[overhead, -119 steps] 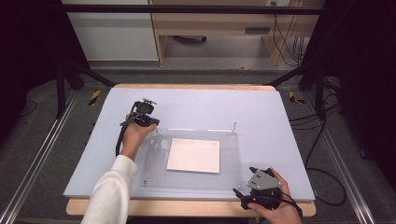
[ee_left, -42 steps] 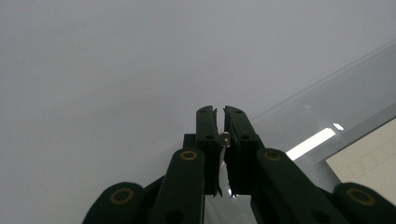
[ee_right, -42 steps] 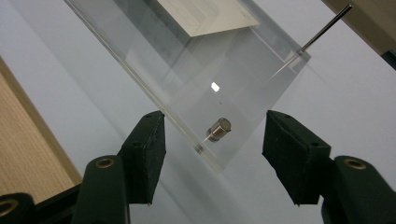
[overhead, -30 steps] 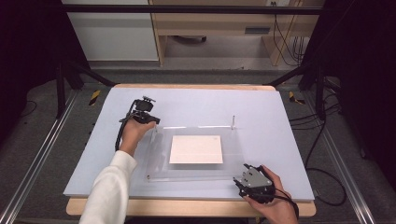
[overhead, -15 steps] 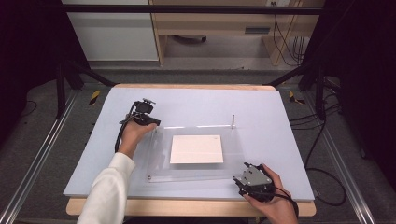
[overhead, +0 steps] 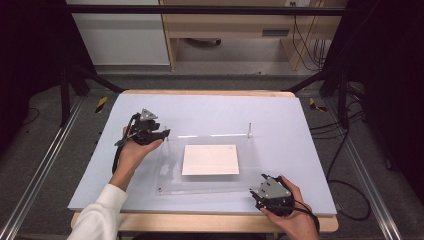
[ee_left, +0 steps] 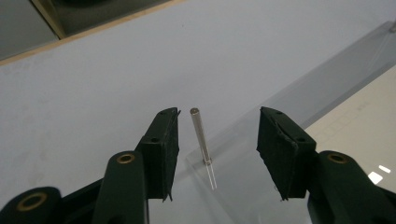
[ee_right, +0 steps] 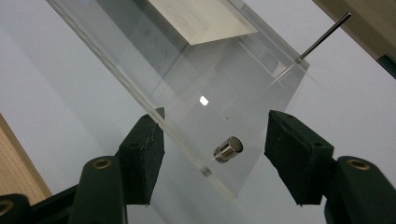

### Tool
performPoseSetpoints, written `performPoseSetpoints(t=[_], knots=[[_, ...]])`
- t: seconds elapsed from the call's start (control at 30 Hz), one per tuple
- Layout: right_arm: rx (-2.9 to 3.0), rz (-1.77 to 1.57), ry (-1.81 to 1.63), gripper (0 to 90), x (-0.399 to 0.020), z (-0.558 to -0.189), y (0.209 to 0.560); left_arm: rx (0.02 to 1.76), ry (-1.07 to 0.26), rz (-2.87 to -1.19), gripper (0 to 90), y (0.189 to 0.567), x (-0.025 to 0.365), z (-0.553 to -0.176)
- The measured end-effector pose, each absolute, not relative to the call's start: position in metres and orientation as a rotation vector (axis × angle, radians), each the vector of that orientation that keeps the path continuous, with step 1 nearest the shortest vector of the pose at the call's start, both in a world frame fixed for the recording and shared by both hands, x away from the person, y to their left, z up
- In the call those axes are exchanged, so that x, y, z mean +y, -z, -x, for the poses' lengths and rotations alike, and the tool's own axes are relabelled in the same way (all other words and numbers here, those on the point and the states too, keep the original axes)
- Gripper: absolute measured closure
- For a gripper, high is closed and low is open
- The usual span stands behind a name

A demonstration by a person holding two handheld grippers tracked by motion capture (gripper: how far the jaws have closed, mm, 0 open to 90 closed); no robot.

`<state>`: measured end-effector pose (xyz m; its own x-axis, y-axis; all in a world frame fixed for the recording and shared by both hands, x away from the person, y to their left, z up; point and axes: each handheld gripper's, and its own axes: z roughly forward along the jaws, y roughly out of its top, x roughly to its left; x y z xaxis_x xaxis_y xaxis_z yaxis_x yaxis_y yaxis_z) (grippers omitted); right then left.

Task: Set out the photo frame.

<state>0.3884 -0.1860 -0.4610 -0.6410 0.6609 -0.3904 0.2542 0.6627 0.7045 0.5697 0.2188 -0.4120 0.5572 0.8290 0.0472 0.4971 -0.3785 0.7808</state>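
A clear acrylic plate (overhead: 170, 172) lies on the pale blue table mat with a white paper sheet (overhead: 210, 159) at its middle. Thin metal pins stand at its corners. My left gripper (overhead: 162, 134) is at the far-left corner; its jaws have just been opening. In the left gripper view, my left gripper (ee_left: 219, 114) is open, with the upright pin (ee_left: 201, 135) between the pads and touching neither. My right gripper (overhead: 261, 186) is at the near-right corner. In the right gripper view, my right gripper (ee_right: 215, 117) is open around the plate's corner (ee_right: 187, 79) and a short metal stud (ee_right: 229, 149).
Another tall pin (overhead: 249, 128) stands at the plate's far-right corner, and a small one (overhead: 160, 190) at the near-left. The mat's wooden front edge (overhead: 200, 222) runs just behind my right hand. Metal frame rails and cables flank the table.
My left hand has drawn back a little to the left from the far-left pin. Since four seconds ago the plate and paper have shifted slightly away from the front edge. The right hand stays put.
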Motion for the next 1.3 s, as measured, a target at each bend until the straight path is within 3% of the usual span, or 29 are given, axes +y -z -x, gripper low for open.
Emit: performPoseSetpoints(t=[0.3, 0.33, 0.67, 0.8, 1.0, 1.3], knots=[[2.231, -0.709, -0.808, 38.4, -0.186, -0.388, 0.461, 0.960, -0.591, -1.985, 38.3, 0.416, 0.222, -0.515], [2.234, -0.713, -0.800, 38.2, -0.185, -0.389, 0.461, 0.927, -0.608, -2.013, 33.6, 0.411, 0.220, -0.506], [2.231, -0.718, -0.807, 38.3, -0.185, -0.388, 0.461, 0.815, -0.621, -1.999, 18.4, 0.393, 0.208, -0.454], [2.234, -0.717, -0.804, 38.3, -0.185, -0.388, 0.461, 0.795, -0.618, -2.003, 6.1, 0.393, 0.203, -0.439], [2.231, -0.725, -0.816, 38.3, -0.186, -0.388, 0.460, 0.729, -0.645, -2.028, 6.7, 0.397, 0.198, -0.420], [2.217, -0.744, -0.832, 38.3, -0.186, -0.388, 0.457, 0.589, -0.729, -2.215, 8.7, 0.421, 0.183, -0.390]])
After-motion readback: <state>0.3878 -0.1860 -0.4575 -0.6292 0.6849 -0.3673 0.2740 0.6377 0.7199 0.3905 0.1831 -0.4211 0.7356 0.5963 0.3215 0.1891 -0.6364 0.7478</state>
